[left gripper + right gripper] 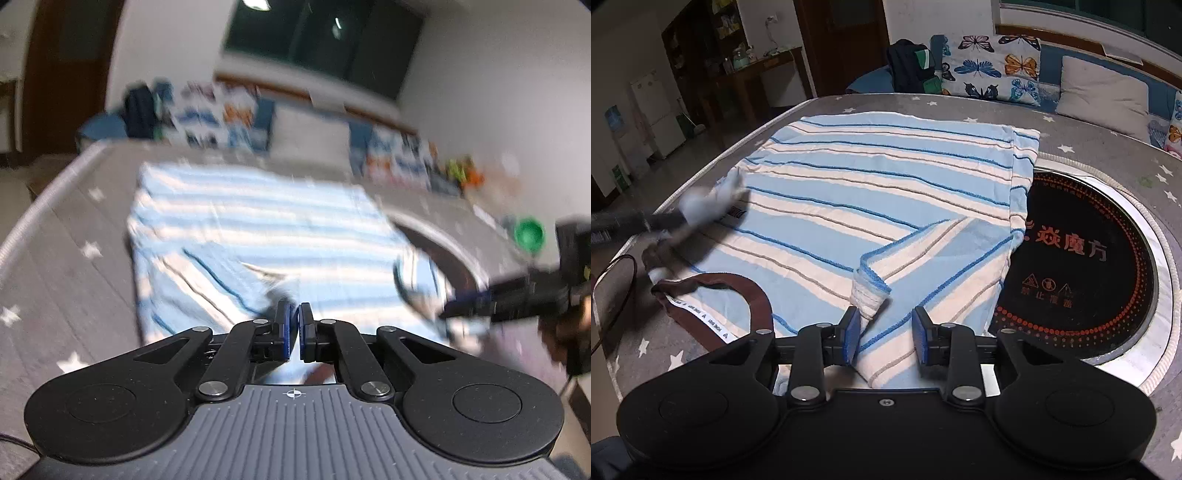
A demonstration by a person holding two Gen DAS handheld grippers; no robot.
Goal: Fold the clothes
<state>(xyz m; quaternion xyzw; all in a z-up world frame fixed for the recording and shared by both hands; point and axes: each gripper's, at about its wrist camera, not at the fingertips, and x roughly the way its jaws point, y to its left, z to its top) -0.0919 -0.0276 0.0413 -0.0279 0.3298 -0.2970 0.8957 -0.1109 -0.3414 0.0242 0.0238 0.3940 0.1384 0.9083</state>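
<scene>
A blue and cream striped shirt (871, 192) with a brown collar (757, 299) lies flat on a grey star-print table cover (1071, 110). My right gripper (886, 328) is open at the shirt's near edge. A folded-in sleeve (905, 266) lies between its blue pads (852, 332) without being pressed. My left gripper (294, 321) is shut. In the right wrist view the left gripper (683, 219) is a blur at the shirt's left side, with a pale bunch of the shirt's cloth (709, 197) lifted at its tip. The left wrist view is smeared, and the right gripper (448, 312) shows there at the right.
A round black cooktop (1089, 251) is set into the table, partly under the shirt's right side. Butterfly cushions (993, 66), a grey pillow (1104, 88) and a dark backpack (908, 66) line the bench behind. A green object (529, 234) sits far right. The table's edge (713, 155) runs along the left.
</scene>
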